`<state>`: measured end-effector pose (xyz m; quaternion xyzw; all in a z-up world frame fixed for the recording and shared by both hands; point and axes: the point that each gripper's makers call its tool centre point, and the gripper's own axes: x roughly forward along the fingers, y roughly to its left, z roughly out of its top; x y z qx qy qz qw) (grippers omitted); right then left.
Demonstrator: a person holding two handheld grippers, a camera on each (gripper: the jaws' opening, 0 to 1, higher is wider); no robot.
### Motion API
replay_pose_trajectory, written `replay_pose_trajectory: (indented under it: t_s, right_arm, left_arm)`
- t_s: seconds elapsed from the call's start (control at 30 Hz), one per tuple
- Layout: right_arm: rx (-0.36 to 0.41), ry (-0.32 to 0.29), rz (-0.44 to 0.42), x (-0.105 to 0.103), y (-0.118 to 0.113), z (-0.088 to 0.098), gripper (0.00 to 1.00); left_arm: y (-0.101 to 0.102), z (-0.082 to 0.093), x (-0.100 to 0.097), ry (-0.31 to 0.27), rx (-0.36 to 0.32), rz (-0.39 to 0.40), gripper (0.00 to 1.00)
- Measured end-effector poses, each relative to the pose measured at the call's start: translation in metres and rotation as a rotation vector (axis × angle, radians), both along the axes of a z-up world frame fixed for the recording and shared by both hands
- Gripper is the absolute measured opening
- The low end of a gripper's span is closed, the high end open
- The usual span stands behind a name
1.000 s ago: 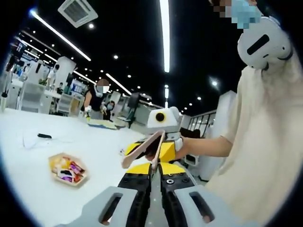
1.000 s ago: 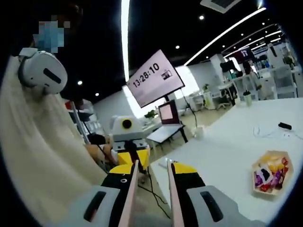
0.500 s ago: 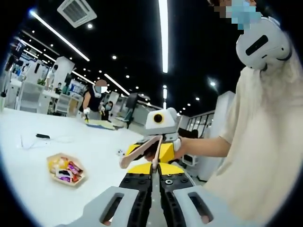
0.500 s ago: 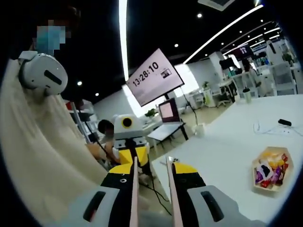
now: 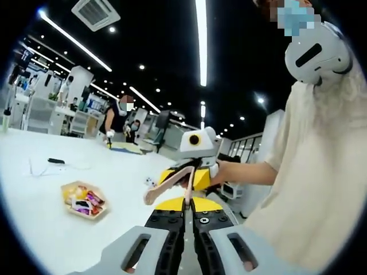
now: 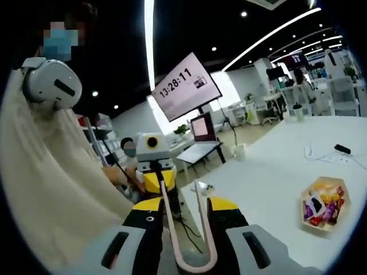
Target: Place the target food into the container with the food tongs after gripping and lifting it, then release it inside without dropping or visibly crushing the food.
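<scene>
Right tongs (image 6: 188,204) clamped on the bend of the pink food tongs (image 6: 166,213), both arms splayed open and pointing away, nothing between them. Left tongs (image 5: 184,216) pressed together, empty, aimed at the right pair. Tray (image 5: 83,200) of wrapped snacks sitting on the white worktop (image 5: 34,223), well apart from both, off to the far side. Cannot tell which piece is the target. Main worry: held so near the bend, the food tongs could twist or slip in the jaws on the squeeze. Slick wrappers likely to skid out during the lift. Too hard a pinch, and visibly crushed food. Cable (image 6: 343,150) on the worktop, a possible snag.
</scene>
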<state>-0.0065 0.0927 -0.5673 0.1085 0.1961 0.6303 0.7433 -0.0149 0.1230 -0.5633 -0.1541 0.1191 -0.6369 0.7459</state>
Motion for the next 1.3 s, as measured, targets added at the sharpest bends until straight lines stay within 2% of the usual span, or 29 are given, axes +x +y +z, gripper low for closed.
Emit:
replay_pose_trajectory:
  t_s: [0.5, 1.13, 1.3]
  right_arm:
    - [-0.071, 0.001, 0.009, -0.002, -0.013, -0.012, 0.25]
    - [-0.103, 0.03, -0.032, -0.005, -0.033, -0.026, 0.22]
    - [-0.135, 0.042, -0.042, -0.006, -0.037, -0.035, 0.22]
  left_arm:
    - [0.012, -0.011, 0.002, 0.011, 0.04, 0.011, 0.0]
    - [0.009, -0.025, 0.001, 0.022, 0.098, -0.005, 0.01]
    - [0.005, -0.032, -0.001, 0.025, 0.118, -0.014, 0.01]
